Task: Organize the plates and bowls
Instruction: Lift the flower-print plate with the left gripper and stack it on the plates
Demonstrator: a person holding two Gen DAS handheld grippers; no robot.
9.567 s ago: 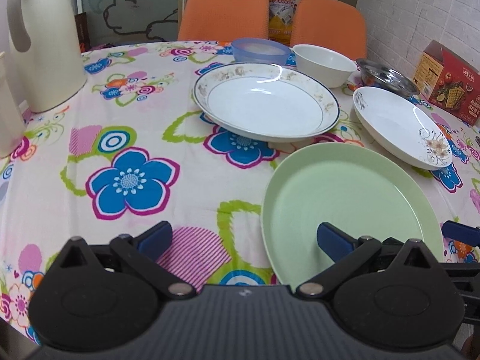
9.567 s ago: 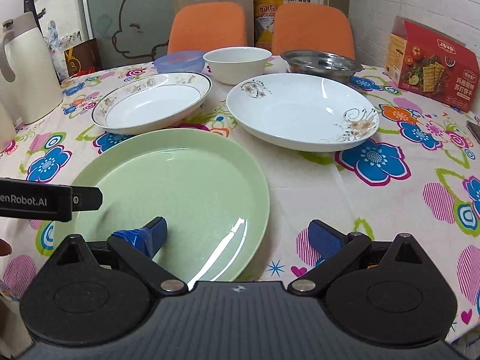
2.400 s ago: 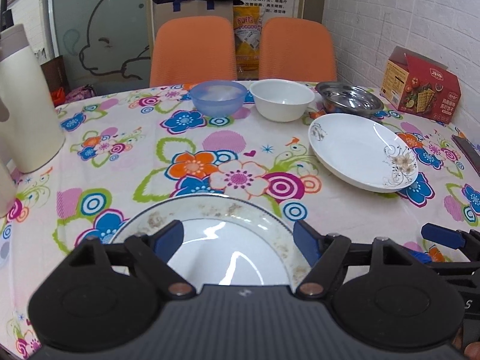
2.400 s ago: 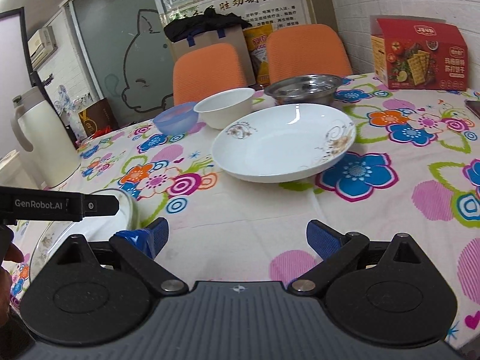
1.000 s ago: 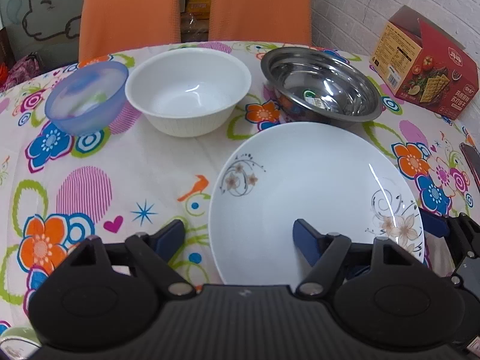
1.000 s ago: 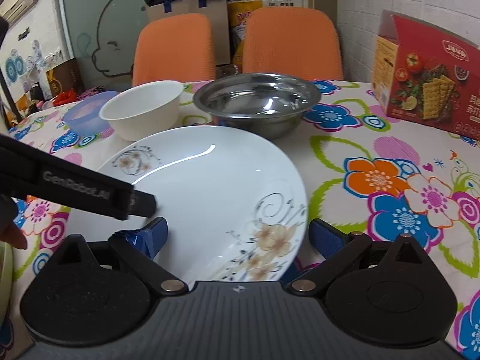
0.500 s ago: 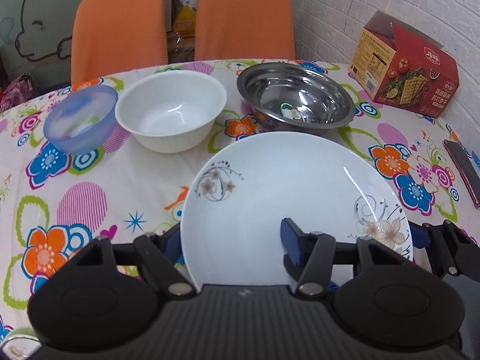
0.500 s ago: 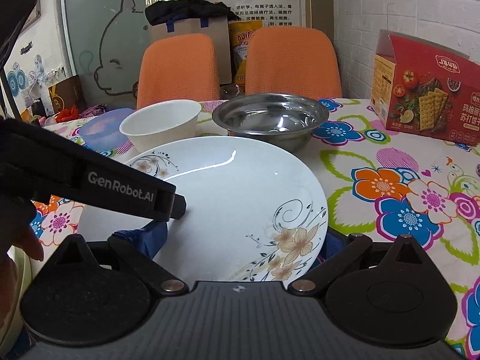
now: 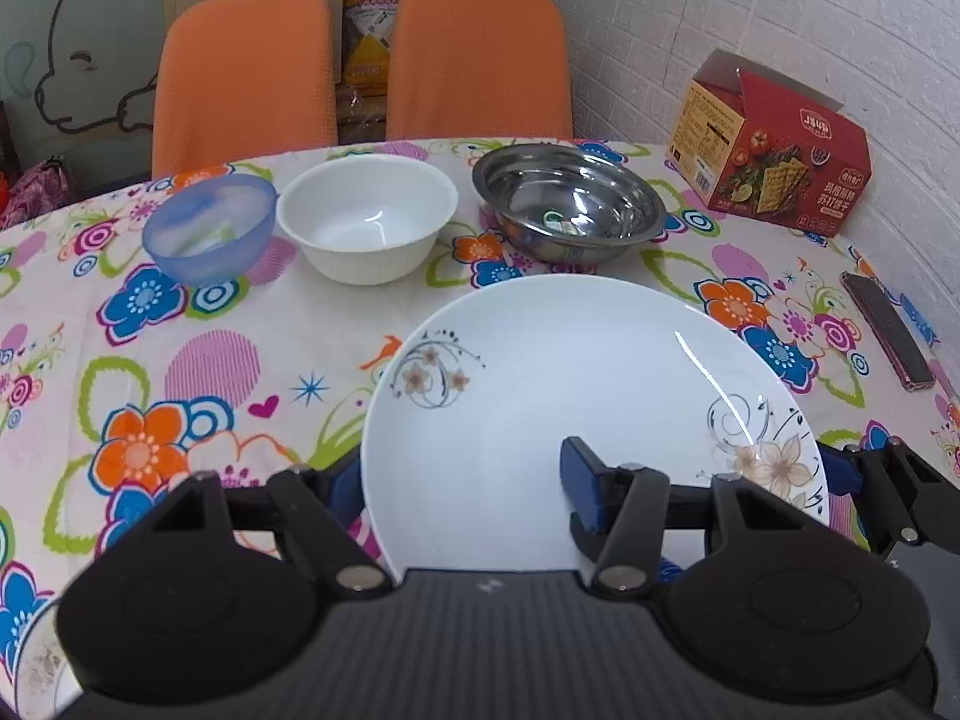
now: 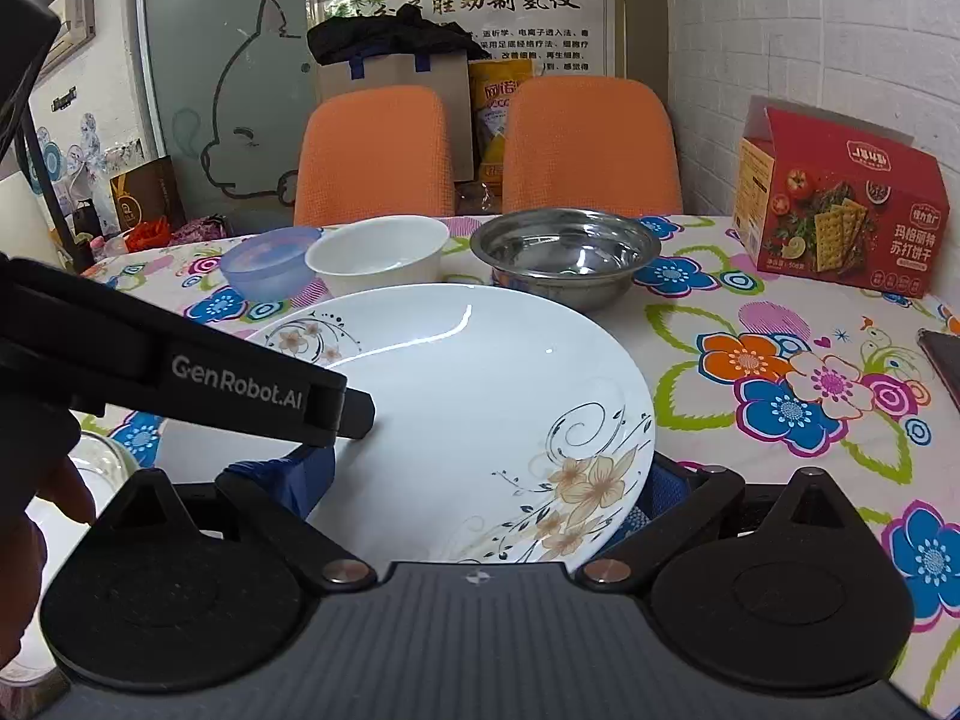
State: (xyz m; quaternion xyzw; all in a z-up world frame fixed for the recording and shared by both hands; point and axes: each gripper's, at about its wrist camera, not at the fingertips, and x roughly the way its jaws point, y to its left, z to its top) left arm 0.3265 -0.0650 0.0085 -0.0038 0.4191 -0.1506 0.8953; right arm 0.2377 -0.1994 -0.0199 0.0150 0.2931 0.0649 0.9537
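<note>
The white plate (image 9: 576, 396), now lifted off the cloth (image 9: 198, 360) it lay on a second ago, sits pinched at its near rim by both the left claw (image 9: 462, 492) and the right claw (image 10: 480, 492), each closed on it, and could slip if either tilts.

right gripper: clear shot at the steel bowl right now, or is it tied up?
Probably not. The right gripper has its jaws closed on the rim of the white floral plate, which the left gripper also holds. The shiny stainless steel bowl sits just behind that plate, so the plate blocks the approach.
</note>
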